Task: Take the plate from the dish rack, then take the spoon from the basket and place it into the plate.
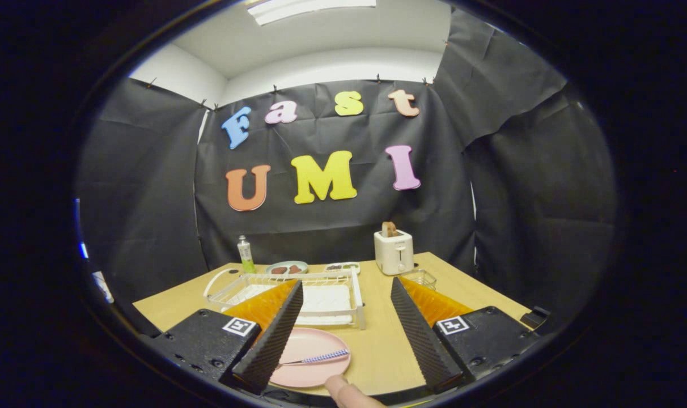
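Pink and round, the flat plate lies on the pale wooden table, its left edge hidden behind the left finger of the black ribbed gripper, whose fingers stand wide apart, holding nothing. A blue-and-white patterned spoon rests across the plate, its bowl end hidden behind that finger. Just beyond sits the white wire dish rack; the small wire basket peeks past the right finger. A fingertip touches the plate's near rim.

Pink plate flat on the table; blue-handled spoon lying across it; white dish rack beyond.
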Demonstrator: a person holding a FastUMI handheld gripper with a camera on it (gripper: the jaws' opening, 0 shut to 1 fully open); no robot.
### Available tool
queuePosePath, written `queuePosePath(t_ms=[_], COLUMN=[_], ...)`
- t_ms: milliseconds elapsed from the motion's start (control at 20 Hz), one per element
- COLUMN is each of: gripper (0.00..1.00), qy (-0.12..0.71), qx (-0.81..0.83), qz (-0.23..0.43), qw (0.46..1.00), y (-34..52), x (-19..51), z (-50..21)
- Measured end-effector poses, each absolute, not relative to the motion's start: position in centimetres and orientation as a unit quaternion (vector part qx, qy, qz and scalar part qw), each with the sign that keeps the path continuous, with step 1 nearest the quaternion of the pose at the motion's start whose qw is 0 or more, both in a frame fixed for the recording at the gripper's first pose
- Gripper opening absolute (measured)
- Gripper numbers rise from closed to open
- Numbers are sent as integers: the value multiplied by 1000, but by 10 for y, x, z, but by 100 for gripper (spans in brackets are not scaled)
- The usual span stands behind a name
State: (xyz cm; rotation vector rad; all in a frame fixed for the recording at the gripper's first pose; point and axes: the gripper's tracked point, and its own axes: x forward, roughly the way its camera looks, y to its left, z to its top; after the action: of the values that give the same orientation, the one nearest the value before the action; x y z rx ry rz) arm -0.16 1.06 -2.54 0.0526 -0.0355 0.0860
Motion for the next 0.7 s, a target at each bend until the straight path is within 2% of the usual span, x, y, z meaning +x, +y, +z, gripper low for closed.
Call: queuePosePath(t_ms=[700], gripper=[100], qy=[-19], qx=[15], qz=[42], qw=[999], y=[7], x=[-10], z=[-19])
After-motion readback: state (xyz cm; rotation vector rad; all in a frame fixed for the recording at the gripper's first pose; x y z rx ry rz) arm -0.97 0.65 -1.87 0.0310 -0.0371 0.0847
